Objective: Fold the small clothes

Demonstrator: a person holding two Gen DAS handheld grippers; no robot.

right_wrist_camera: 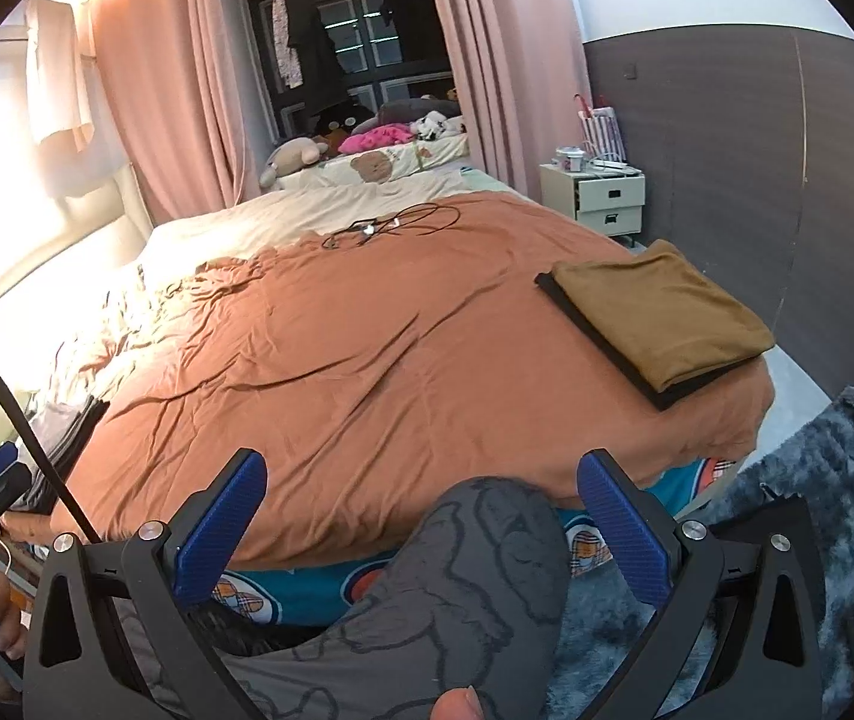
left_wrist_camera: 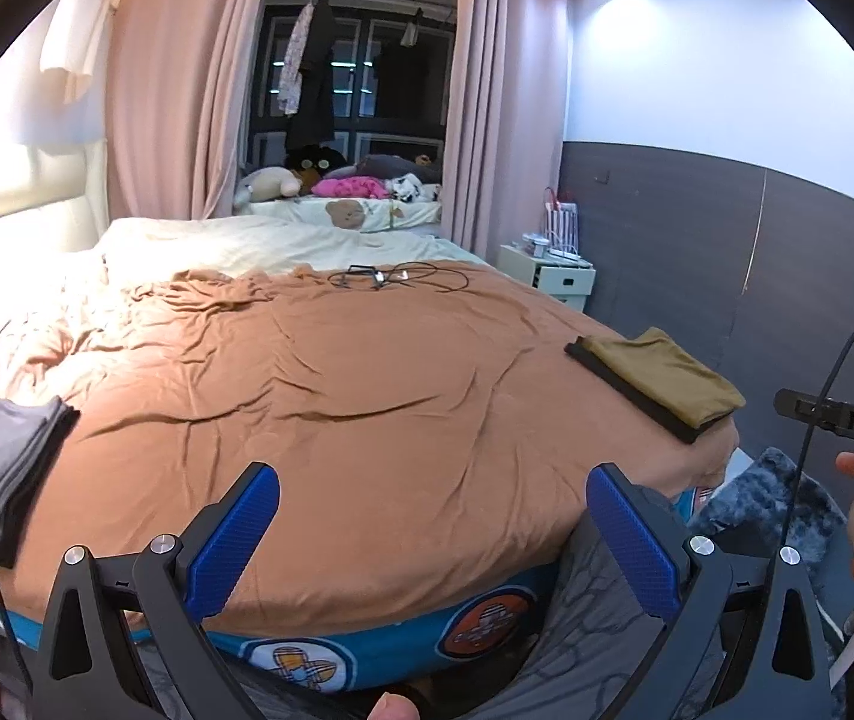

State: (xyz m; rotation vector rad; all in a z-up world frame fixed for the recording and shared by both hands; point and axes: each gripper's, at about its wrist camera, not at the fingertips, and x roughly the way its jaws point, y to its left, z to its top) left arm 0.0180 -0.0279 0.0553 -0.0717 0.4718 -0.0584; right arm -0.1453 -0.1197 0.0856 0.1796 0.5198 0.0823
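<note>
Left wrist view: left gripper [left_wrist_camera: 433, 534] jaws apart, empty; right gripper [right_wrist_camera: 421, 531] likewise. Unfolded grey stack [left_wrist_camera: 4, 468] at bed's left edge, folded olive garment [right_wrist_camera: 661, 318] at right. Next: pinch only the top grey layer, lift slowly

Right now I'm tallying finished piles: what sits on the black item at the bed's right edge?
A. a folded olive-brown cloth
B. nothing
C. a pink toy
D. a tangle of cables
A: a folded olive-brown cloth lies squarely on the black item at the bed's right edge.
</note>
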